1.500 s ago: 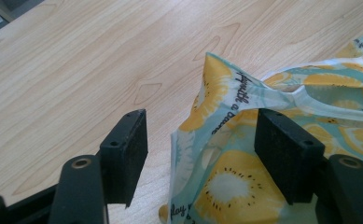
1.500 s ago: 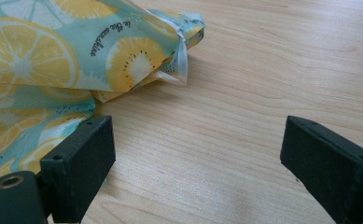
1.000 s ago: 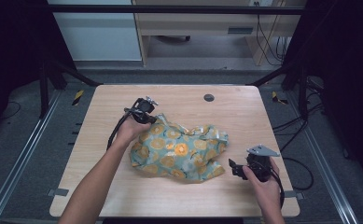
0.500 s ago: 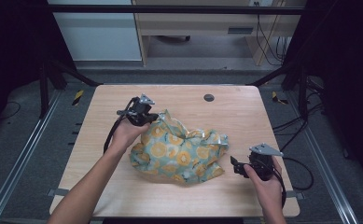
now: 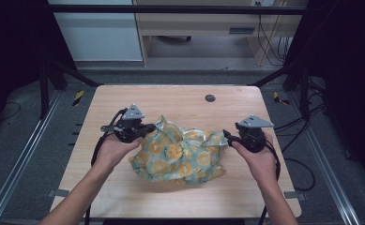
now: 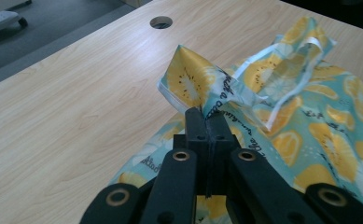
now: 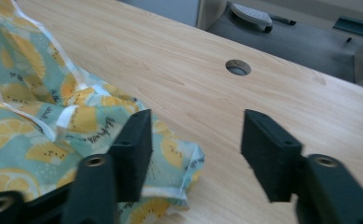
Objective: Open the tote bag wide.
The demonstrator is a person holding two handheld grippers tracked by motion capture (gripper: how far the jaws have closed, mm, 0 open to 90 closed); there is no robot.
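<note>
Table: a pale wooden top. It bears everything below and runs from the person's side to the far edge.

Cloth: a crumpled teal sheet printed with orange and yellow citrus slices, edged in white. It lies heaped at the middle of the table, between the two grippers. One corner at its left end is lifted off the wood; the rest sags in folds. In the left gripper view that corner stands up as a peak just above the jaws. In the right gripper view another hemmed corner lies flat on the wood.

Left gripper: held in the person's left hand at the cloth's left end. Its jaws are pressed together, and a fold of the cloth is pinched between them. The left gripper view shows no gap between the pads.

Right gripper: held in the person's right hand at the cloth's right end. Its jaws stand wide apart with nothing between them. One jaw sits over the cloth's edge, the other over bare wood. Whether that jaw touches the fabric is hard to tell, since it is blurred.

Cable hole: a small round dark opening near the far edge, well apart from the cloth.
</note>
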